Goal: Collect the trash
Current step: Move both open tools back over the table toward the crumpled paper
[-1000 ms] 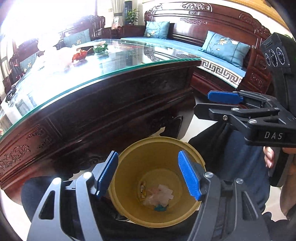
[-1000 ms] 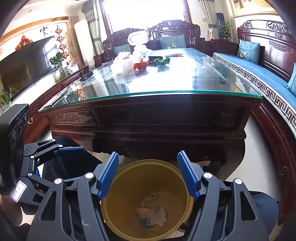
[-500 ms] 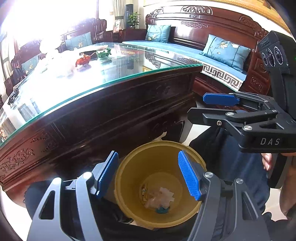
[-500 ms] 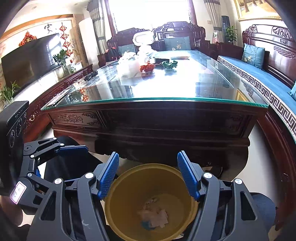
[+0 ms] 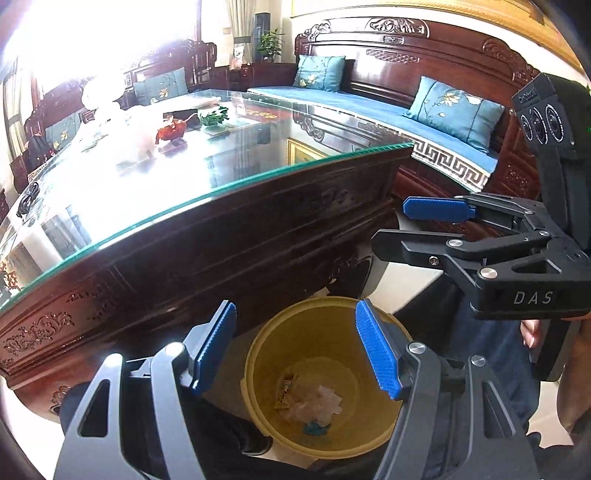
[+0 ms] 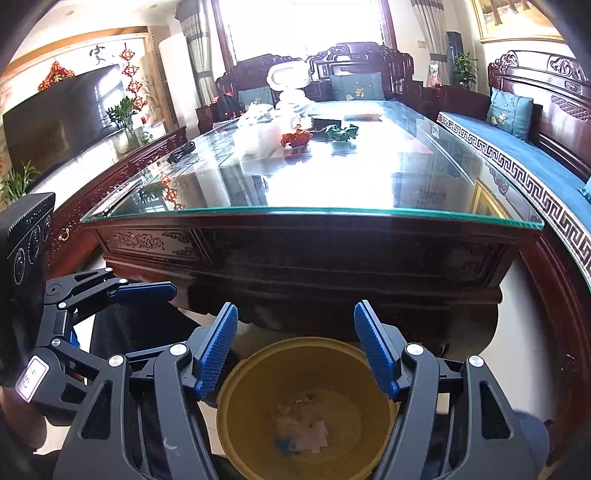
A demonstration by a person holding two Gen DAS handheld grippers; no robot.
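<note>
While both tongs (image 5: 295,347) (image 6: 291,347) gape, apparently nothing's held.

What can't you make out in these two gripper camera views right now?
- Left wrist view: far end of the glass-topped wooden table, washed out by window glare.
- Both views: scraps inside the yellow plastic bin, too small to identify.
- Right wrist view: bin's near rim, cut off by the bottom edge.

Window (image 6: 306,29) blown out; glare on glass tabletop (image 6: 332,177); fisheye-bent edges.
</note>
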